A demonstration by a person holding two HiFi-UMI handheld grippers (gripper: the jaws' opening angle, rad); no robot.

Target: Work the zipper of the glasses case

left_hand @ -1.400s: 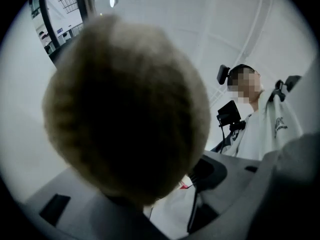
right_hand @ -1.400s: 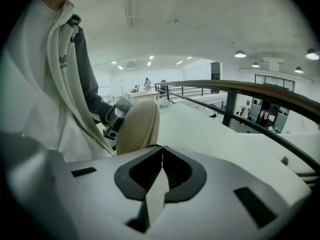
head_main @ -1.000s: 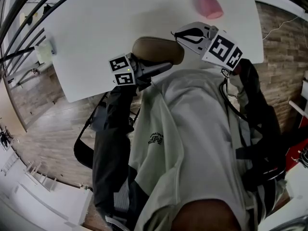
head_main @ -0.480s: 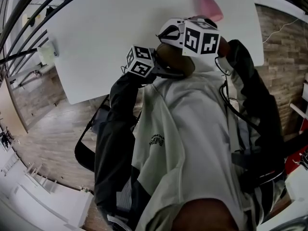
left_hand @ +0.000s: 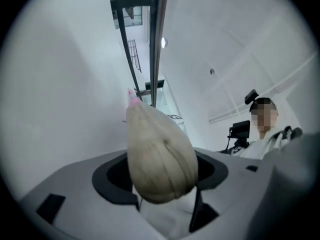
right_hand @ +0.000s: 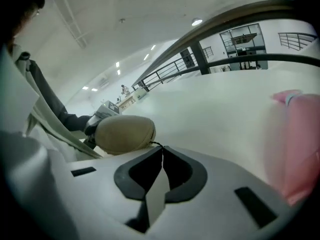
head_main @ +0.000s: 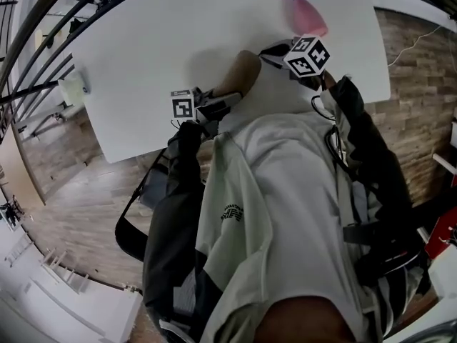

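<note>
Above white worktop (head_main: 150, 56), left tool (left_hand: 164, 196) is clamping glasses case (left_hand: 160, 149); closed right tool (right_hand: 161, 150), seemingly pinching zipper pull (right_hand: 156, 145), should be pulling straight.

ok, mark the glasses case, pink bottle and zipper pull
glasses case (left_hand: 160, 156), left gripper view, its rounded beige end
pink bottle (head_main: 308, 16), head view, its body
zipper pull (right_hand: 156, 144), right gripper view, the dark cord

A white table (head_main: 157, 63) stands on a wood-look floor (head_main: 78, 199). A pink bottle (head_main: 307, 13) sits on the table near its far edge. A small pale thing (head_main: 73, 88), too small to make out, is at the table's left edge. The case (head_main: 239, 73) is over the near edge; whether it touches the top cannot be told.
</note>
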